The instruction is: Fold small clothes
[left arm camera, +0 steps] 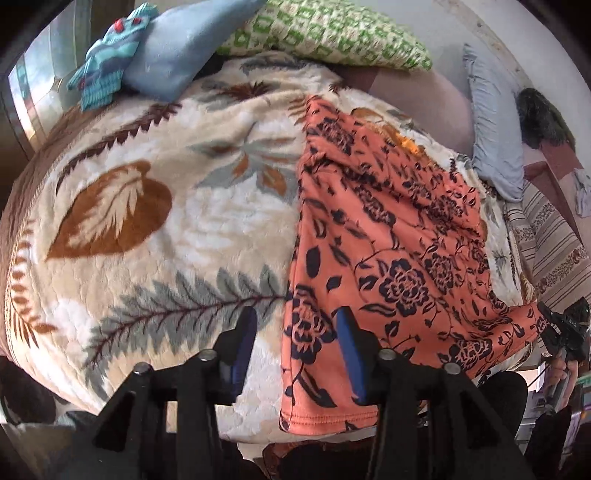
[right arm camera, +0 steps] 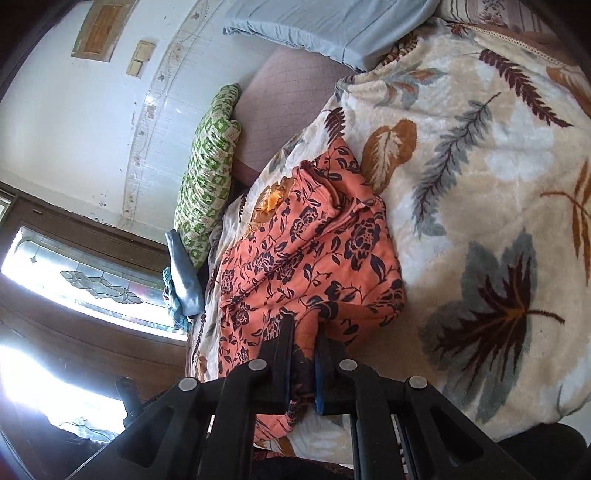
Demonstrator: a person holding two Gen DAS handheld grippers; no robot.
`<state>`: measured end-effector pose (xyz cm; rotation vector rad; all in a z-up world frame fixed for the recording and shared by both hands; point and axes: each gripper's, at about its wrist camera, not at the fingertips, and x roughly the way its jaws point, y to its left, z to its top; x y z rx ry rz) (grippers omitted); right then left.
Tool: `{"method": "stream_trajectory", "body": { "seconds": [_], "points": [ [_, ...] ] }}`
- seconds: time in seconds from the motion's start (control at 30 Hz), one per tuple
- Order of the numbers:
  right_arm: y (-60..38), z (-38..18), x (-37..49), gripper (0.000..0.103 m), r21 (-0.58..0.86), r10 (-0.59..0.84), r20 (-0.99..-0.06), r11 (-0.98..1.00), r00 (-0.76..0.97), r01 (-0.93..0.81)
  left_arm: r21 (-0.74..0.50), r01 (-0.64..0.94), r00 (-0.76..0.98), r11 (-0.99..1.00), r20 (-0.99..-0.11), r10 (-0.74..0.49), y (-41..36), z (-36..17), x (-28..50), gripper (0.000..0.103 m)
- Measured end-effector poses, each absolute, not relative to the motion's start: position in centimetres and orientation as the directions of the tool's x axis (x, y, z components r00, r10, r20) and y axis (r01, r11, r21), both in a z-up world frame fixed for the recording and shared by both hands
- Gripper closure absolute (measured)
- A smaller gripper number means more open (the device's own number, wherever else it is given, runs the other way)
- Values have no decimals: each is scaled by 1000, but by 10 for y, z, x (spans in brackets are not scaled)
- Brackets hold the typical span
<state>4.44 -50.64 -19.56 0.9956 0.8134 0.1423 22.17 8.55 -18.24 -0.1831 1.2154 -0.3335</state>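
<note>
An orange garment with dark flowers [left arm camera: 388,236] lies spread on a cream leaf-patterned blanket [left arm camera: 155,206]. My left gripper [left arm camera: 295,325] is open, its jaws astride the garment's near left edge, just above the cloth. In the right wrist view the same garment [right arm camera: 306,251] lies bunched on the blanket [right arm camera: 480,206]. My right gripper [right arm camera: 304,328] is shut on the garment's near edge, cloth pinched between the fingers. The right gripper also shows in the left wrist view [left arm camera: 561,328] at the garment's right corner.
A green patterned pillow [left arm camera: 332,33] and a blue cushion [left arm camera: 184,48] with a knitted blue toy [left arm camera: 107,59] lie at the bed's far end. A light blue pillow [left arm camera: 495,129] lies at right. A wall and window [right arm camera: 74,280] flank the bed.
</note>
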Motion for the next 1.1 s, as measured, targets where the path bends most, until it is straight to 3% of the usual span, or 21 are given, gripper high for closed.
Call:
{"method": "stream_trajectory", "body": {
  "seconds": [0.3,0.33,0.37,0.47,0.77,1.1],
  "points": [
    [-504,-212,23,94,797,462,-548,542,698,267,-384,135,213,913,-889,-406,60,-240,202,57],
    [-502,-211,23,94,796,463,-547,546,697,262,-374,139,219,917,-891,-397,57,-242,200,68],
    [-500,-211,23,94,794,462,-549,550,697,261,-362,143,222,921,-895,-387,55,-245,199,88],
    [-498,-212,23,94,798,463,-543,543,700,260,-368,142,243,919,-887,-393,58,-246,195,96],
    [-502,-213,18,94,816,472,-518,522,714,247,-544,149,288,826,-775,-562,69,-220,193,97],
    [-505,-182,17,94,826,460,-469,531,754,189,-566,196,384,801,-708,-593,79,-170,198,97]
  ]
}}
